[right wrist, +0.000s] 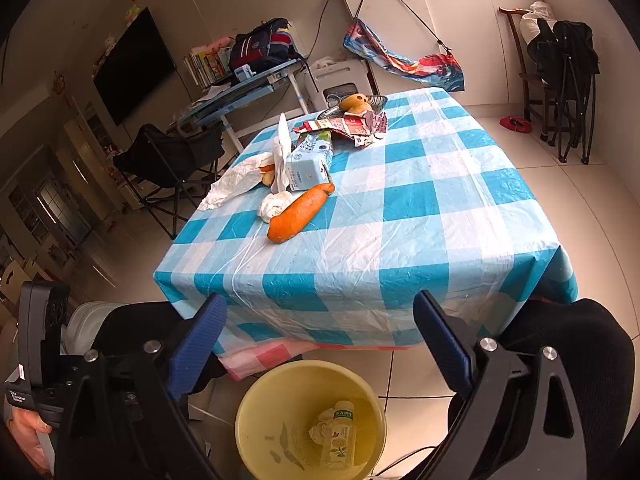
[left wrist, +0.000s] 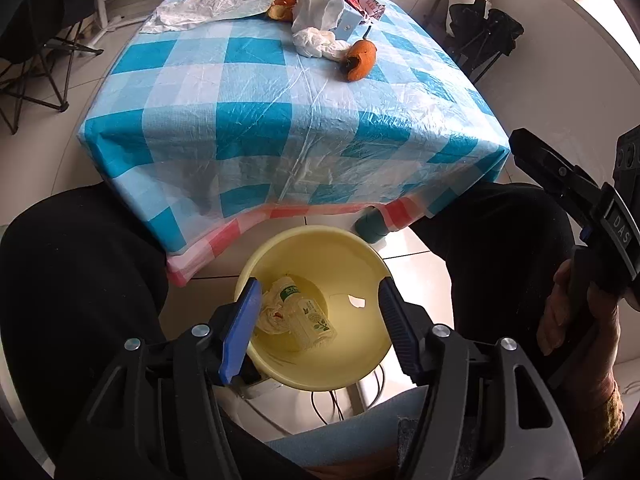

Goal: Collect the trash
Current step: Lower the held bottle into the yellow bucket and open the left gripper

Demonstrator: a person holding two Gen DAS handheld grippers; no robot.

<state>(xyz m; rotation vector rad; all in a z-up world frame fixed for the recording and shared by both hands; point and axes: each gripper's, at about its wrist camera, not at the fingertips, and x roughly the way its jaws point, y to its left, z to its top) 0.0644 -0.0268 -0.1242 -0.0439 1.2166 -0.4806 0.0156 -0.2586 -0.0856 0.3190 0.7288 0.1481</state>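
Yellow round plastic bin [left wrist: 320,304] sits on the floor tiles between the person's dark-clad knees, just below the tabletop [left wrist: 280,120] edge with its blue-white checked plastic cover. Left wrist view: left claw [left wrist: 320,320] hangs over the bin mouth, pads spread, nothing between them. Inside the bin: a clear plastic drink bottle with a green-white label [left wrist: 310,318], lying beside crumpled pale wrapper. Trash left on the tabletop: orange peel piece [left wrist: 360,60], white tissue wad [left wrist: 316,42], crumpled white plastic bag [left wrist: 324,4], flat clear plastic sheet [left wrist: 212,4]. Right claw's body shows at the frame's right edge, held in a hand [left wrist: 576,308].

Right wrist view: right claw [right wrist: 320,340] spread wide, empty, aimed across the near tabletop edge, bin [right wrist: 248,416] below it. Peel [right wrist: 298,212] touches the tissue wad [right wrist: 274,204]; light-blue carton [right wrist: 308,166] just behind them; torn red-white wrappers [right wrist: 352,128] further back, a second peel [right wrist: 354,102] on top.

Judgement: drop looks finished, next is another pick. Peel is nearest, so go there with the right claw, keep it wide, come down across the peel's narrow width, not its length. Peel looks soft, so close gently. Don't snag the plastic cover or drag the tissue along. Carry over the bin mouth before letting go.
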